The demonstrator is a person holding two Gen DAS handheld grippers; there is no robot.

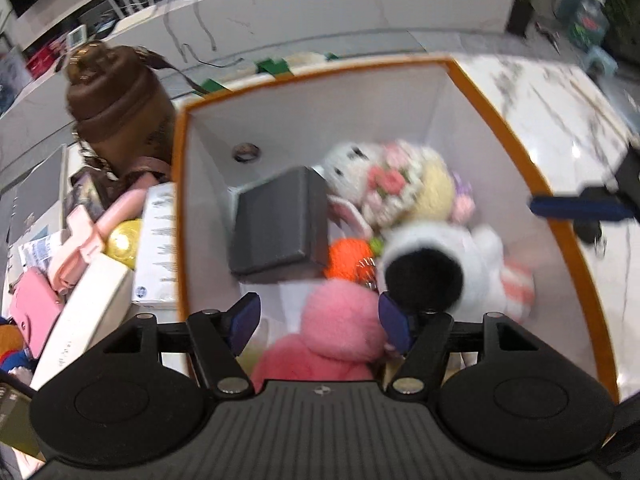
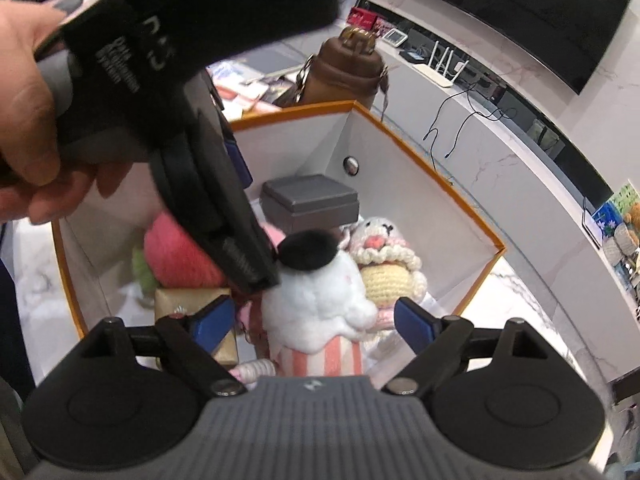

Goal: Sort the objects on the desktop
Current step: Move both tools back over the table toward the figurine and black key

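- Hovering with the left gripper (image 1: 319, 320) over the orange-rimmed box (image 1: 500, 120), fingers spread wide and gripping nothing; the pink plush (image 1: 340, 332) is lying low between them, with no pad seen pressing on it.
- Hanging likewise with the right gripper (image 2: 314, 324), fingers wide apart and empty; the white plush (image 2: 320, 292) with the black ear is standing between and just beyond them, apart from both pads.
- Judging both toys as already resting inside the box, so the step in hand looks like clearing out of it cleanly.
- Lifting straight up along the line of the fingers rather than sweeping sideways, since the grey case (image 1: 276, 224) sits just beyond the left fingertips and the crocheted doll (image 1: 400, 188) further beyond, both easy to knock.
- Holding the fingers spread while rising, so that no fur gets caught between the pads and dragged out.
- Minding the other tool: the left gripper's body is crossing close above the right fingers in the right wrist view, so separating the two hands outward only once above the rim.
- Steering clear of the brown bottle (image 1: 120, 112) standing outside the left finger, beside the box wall.
- Looking next to the clutter on the worktop (image 1: 560, 112) for whatever remains unsorted.
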